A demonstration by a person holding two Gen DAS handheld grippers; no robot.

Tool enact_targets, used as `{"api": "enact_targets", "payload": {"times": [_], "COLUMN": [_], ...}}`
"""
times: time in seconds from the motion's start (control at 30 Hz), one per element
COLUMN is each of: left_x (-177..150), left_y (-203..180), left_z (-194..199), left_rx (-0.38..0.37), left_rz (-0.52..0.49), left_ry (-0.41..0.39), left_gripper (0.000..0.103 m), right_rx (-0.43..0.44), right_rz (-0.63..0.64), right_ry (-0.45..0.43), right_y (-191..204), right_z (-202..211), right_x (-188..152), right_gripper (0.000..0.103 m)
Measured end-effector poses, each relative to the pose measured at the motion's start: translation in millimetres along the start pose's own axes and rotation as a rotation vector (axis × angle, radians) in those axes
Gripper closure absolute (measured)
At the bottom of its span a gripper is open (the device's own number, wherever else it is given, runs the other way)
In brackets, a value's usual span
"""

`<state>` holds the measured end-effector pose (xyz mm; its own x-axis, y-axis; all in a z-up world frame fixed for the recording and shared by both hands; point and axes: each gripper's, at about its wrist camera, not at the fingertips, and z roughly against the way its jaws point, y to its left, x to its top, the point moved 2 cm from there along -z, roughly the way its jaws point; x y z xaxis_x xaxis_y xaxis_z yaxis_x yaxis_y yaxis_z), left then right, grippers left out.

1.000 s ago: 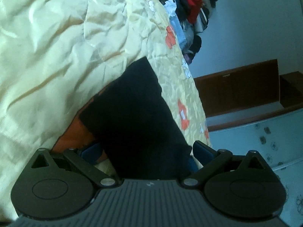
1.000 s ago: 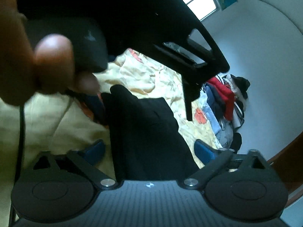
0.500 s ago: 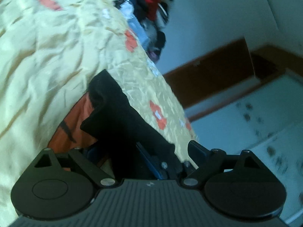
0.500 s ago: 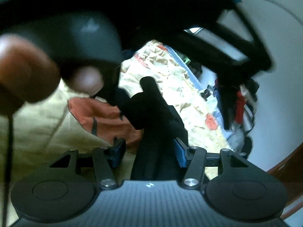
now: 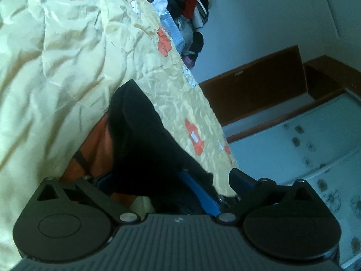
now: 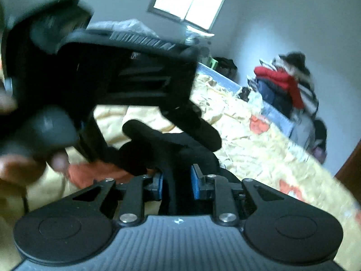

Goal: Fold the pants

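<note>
Between the earlier frames and this one the right gripper [image 6: 176,186] had closed: its blue pads [image 6: 194,184], wide apart a second before, stood narrow with a fold of the black pants [image 6: 162,149] pinched between them. Left gripper [image 5: 171,180] — jaws wide throughout, right finger [image 5: 242,179] clear of the cloth, left finger mostly hidden behind it; a blue pad seen between them probably belonged to the other tool. Left view had swung back toward the bed edge after tilting up toward the wall.

Pants lay bunched on the yellow bedspread [image 5: 67,67], near the bed's right-hand edge in the left view, partly over an orange patch [image 5: 97,144] of the spread. Long axis ran straight away from both cameras, from the jaws toward the clothes pile [image 6: 286,85] at the far end of the bed. The garment sat between the left jaws but was not held by them; only the right tool had a grip.

In the right view the left tool's body and a blurred hand [image 6: 20,167] filled the upper left, close above the pants — the two tools were just beside each other over the same near end.

Judgement: fold barely under way; next move likely needs the left jaws closed on the near end beside the right.
</note>
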<state>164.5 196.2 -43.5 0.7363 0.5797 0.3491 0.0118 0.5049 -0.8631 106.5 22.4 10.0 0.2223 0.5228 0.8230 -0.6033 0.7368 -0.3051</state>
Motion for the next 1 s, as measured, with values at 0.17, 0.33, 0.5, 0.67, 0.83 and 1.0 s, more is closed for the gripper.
{"api": "enact_targets", "payload": {"times": [0.17, 0.33, 0.5, 0.67, 0.83, 1.0], "left_x": [7, 8, 3, -20, -42, -66], "left_y": [4, 1, -9, -54, -91, -126], "left_z": [-13, -20, -15, -14, -12, -23], "left_rx": [-0.013, 0.085, 0.181, 0.303, 0.301, 0.314], "left_rz": [0.080, 0.039, -0.102, -0.384, -0.508, -0.636], "left_ry": [-0.022, -0.017, -0.044, -0.103, -0.118, -0.118], "left_gripper": [0.012, 0.070, 0.081, 0.082, 0.083, 0.083], "right_rx": [0.036, 0.131, 0.223, 0.050, 0.150, 0.197], "right_rz": [-0.148, -0.214, -0.348, -0.484, -0.583, -0.699], "right_ry": [-0.013, 0.007, -0.056, 0.054, 0.059, -0.016], "right_y": [-30, -43, -76, -117, -113, -118], "right_z": [8, 20, 64, 43, 30, 42], "right_x": [-3, -6, -17, -31, -44, -49], "right_gripper": [0.080, 0.079, 0.078, 0.078, 0.078, 0.078]}}
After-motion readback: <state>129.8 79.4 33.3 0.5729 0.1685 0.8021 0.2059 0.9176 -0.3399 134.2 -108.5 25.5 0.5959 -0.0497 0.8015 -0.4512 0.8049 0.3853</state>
